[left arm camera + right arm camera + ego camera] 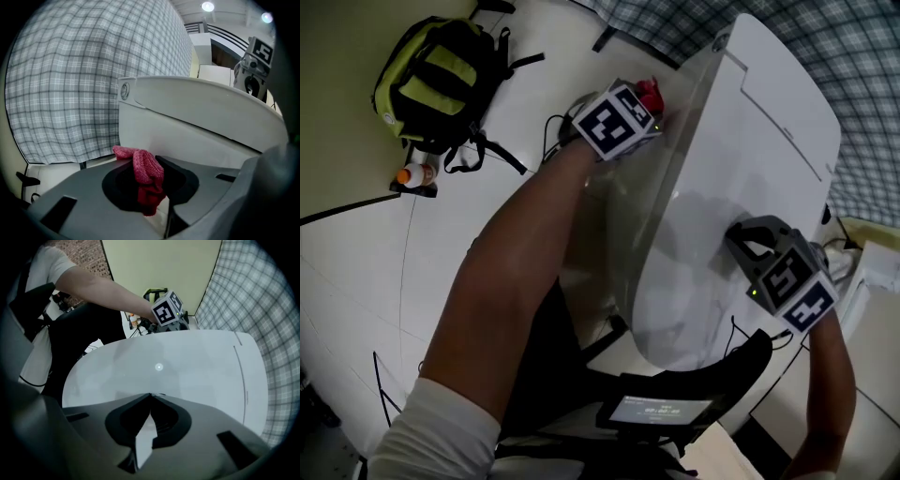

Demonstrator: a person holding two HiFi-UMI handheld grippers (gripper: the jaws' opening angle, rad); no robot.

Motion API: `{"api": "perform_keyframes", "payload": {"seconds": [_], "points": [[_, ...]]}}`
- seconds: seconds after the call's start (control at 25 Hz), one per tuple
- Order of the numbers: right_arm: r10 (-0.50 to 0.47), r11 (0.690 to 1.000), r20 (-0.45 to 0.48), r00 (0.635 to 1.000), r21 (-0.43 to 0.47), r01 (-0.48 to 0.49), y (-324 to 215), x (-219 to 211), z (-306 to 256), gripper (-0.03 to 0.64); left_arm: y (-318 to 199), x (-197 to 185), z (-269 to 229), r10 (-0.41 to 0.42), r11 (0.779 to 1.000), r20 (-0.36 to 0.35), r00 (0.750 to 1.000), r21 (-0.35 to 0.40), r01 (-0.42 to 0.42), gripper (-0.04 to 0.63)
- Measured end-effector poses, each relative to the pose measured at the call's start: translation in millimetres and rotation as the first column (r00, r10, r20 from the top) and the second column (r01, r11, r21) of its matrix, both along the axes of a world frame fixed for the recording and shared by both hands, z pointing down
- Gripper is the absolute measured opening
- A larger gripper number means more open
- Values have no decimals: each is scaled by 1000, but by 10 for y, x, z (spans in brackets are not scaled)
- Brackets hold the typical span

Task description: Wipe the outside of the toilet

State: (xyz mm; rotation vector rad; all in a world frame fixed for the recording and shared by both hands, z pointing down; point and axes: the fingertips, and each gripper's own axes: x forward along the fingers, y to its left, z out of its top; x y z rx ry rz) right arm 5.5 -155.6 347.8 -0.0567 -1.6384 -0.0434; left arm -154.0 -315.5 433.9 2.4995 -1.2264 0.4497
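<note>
Black harness straps and one small lit screen (656,411) lie nearest us, at the bottom centre of the head view, on the person's chest. From there two bare arms reach up the frame, one to each of the two grippers, and each gripper carries one marker cube.

The right gripper (150,394) is at the right of the head view and points down at the closed lid. In its own view the jaws meet tip to tip with nothing between them. We cannot tell whether the tips touch the lid.

The left gripper (645,105), in the upper middle of the head view, is clamped on one red knitted cloth (147,173). The cloth is bunched between the jaws and droops below them. It is held at the side of the single white toilet (741,159), just under the seam of the lid, near one round fitting (124,91) at the back corner. We cannot make out whether the cloth touches the porcelain.

Farther off, at the upper left of the head view, one yellow-green and black backpack (441,80) lies on the pale floor. One bottle (417,174) with an orange cap lies just beside it. Behind the toilet hangs one grey plaid curtain (93,79). Two ceiling lights (206,6) shine at the top right of the left gripper view.
</note>
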Motion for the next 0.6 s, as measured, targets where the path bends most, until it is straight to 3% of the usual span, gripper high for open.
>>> {"api": "perform_keyframes", "payload": {"seconds": [0.12, 0.4, 0.6], "points": [[35, 999, 9, 999, -40, -35, 2, -6, -9, 9, -215, -13, -1, -15, 1000, 1, 1000, 14, 15, 75], [9, 996, -43, 999, -83, -12, 18, -47, 4, 8, -626, -18, 63, -33, 999, 26, 999, 34, 33, 75], [19, 993, -51, 999, -114, -25, 13, -56, 8, 8, -929, -94, -9, -92, 989, 170, 981, 126, 71, 75]]}}
